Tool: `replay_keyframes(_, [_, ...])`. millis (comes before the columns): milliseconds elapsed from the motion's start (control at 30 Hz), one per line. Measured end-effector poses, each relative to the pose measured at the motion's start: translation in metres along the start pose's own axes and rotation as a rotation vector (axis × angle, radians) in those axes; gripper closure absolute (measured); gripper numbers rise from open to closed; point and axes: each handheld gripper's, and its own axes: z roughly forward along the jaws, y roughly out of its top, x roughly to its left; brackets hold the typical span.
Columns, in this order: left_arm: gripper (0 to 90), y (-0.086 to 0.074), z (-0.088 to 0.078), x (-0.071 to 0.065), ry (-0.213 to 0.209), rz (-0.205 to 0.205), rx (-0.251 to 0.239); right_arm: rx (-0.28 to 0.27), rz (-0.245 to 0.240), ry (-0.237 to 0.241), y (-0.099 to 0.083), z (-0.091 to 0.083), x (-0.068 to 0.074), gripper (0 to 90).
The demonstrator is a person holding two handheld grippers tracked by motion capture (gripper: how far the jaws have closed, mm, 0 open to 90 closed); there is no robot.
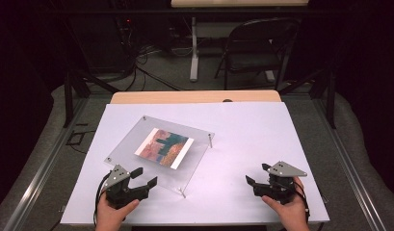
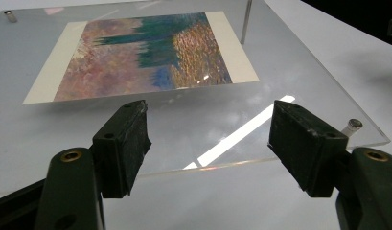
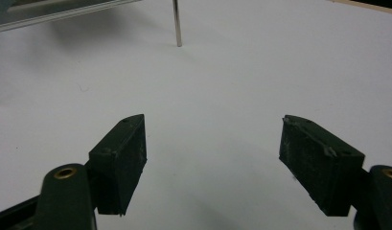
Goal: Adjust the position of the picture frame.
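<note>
Nothing seems started yet: the acrylic picture frame [image 1: 158,149] stands untouched on its standoffs at centre-left of the table [image 1: 262,134]. Left gripper [image 1: 142,177] and right gripper [image 1: 256,174] are both released, holding nothing.

The high view looked forward and down over the whole white table [image 1: 242,144] from the person's side. The left gripper view sat low and close behind its jaws, facing the clear acrylic frame [image 2: 289,96]. The right gripper view, equally low, faced bare tabletop, sharing one metal standoff leg [image 3: 177,24] of that frame.
</note>
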Motion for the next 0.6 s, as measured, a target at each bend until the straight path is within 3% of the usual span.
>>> replay_keyframes(600, [30.0, -0.0019, -0.0048, -0.0036, 0.011, -0.023, -0.002, 0.029, -0.001, 0.006, 0.0003, 0.006, 0.0003, 23.8])
